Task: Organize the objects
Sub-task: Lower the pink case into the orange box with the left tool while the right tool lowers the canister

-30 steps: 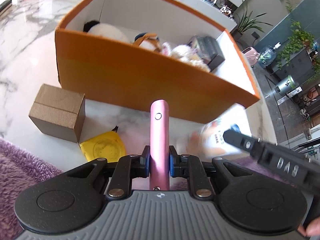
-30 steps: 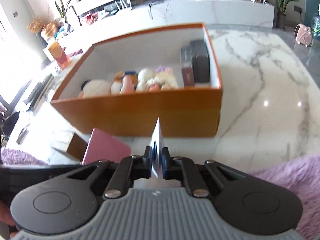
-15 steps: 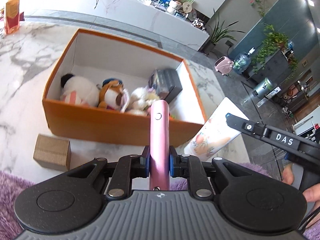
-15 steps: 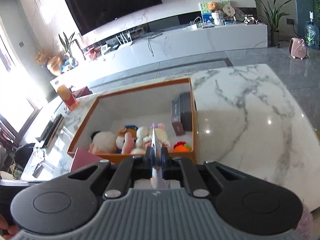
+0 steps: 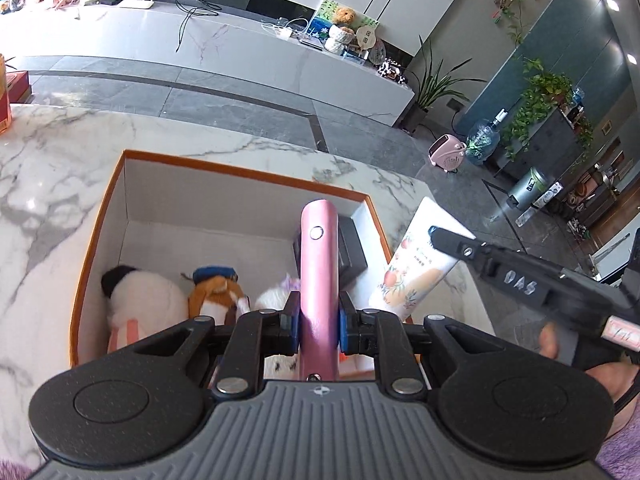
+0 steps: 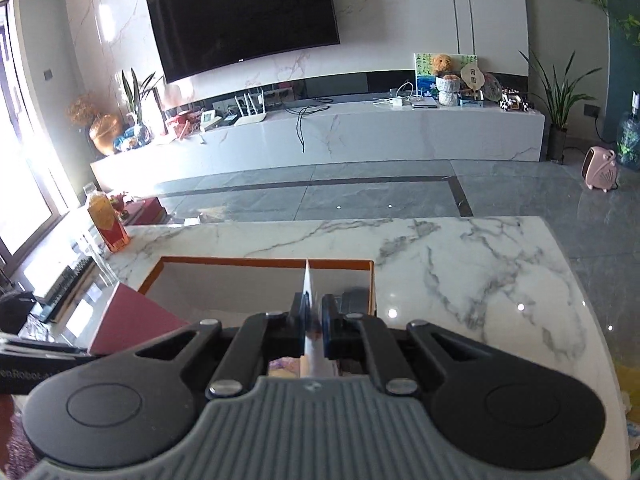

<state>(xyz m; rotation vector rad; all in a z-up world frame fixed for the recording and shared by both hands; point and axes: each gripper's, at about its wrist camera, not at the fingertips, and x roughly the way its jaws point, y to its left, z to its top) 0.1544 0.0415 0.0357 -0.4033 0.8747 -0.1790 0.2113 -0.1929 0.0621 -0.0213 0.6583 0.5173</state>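
Pink metal fills the left tool (image 5: 319, 330), whose pads are clamped on a slim pink case (image 5: 319, 280); its near end is hidden under the tool body. Its long axis runs straight ahead, over the orange box (image 5: 96, 240) on the marble bench (image 5: 48, 168). The right tool (image 6: 314, 322) is clamped on a white tube (image 5: 416, 272), seen edge-on in its own view, flat end pointing forward above the box's right wall. Plush toys (image 5: 148, 300) and a dark case (image 5: 352, 248) lie inside, partly cut off by the tools. Beyond stand a TV counter (image 6: 360, 132) and a television (image 6: 244, 12).
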